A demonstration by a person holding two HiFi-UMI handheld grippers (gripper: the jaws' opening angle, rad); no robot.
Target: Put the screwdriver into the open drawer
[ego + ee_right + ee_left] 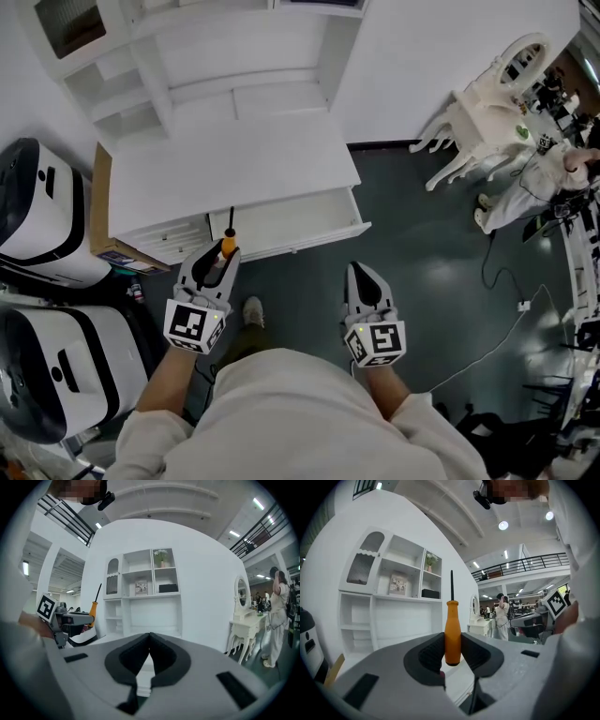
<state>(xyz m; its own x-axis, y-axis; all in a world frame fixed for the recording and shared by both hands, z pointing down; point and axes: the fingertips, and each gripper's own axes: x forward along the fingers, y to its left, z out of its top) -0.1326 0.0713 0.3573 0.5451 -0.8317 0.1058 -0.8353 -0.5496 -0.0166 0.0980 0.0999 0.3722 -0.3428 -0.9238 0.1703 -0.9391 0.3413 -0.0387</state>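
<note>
- My left claw (225,251) sits at 11 o'clock from my body. Its jaws are clamped on the orange handle of the screwdriver (452,631), one pad on each side.
- The screwdriver's black shaft stands straight up out of the jaws in the left gripper view. In the head view it points toward 12 o'clock, and its tip overlaps the left front corner of the open drawer (291,223).
- My right claw (365,277) sits at 1 o'clock, level with the left one and well apart from it. Its jaws are narrow, the pads touching with nothing between them.
- Below both claws I see the dark floor (422,253), and my shoe (253,310) between them.
- The drawer, at 12 o'clock, is pulled out of the white desk (225,164) and shows a white inside.
- Two white machines (42,220) stand at 9 o'clock, with a cardboard box (101,202) against the desk's left side.
- Beyond the desk top, white shelves (187,56) rise at 12 o'clock.
- A white dressing table (487,108) stands at 2 o'clock, with a person in white (530,183) beside it.
</note>
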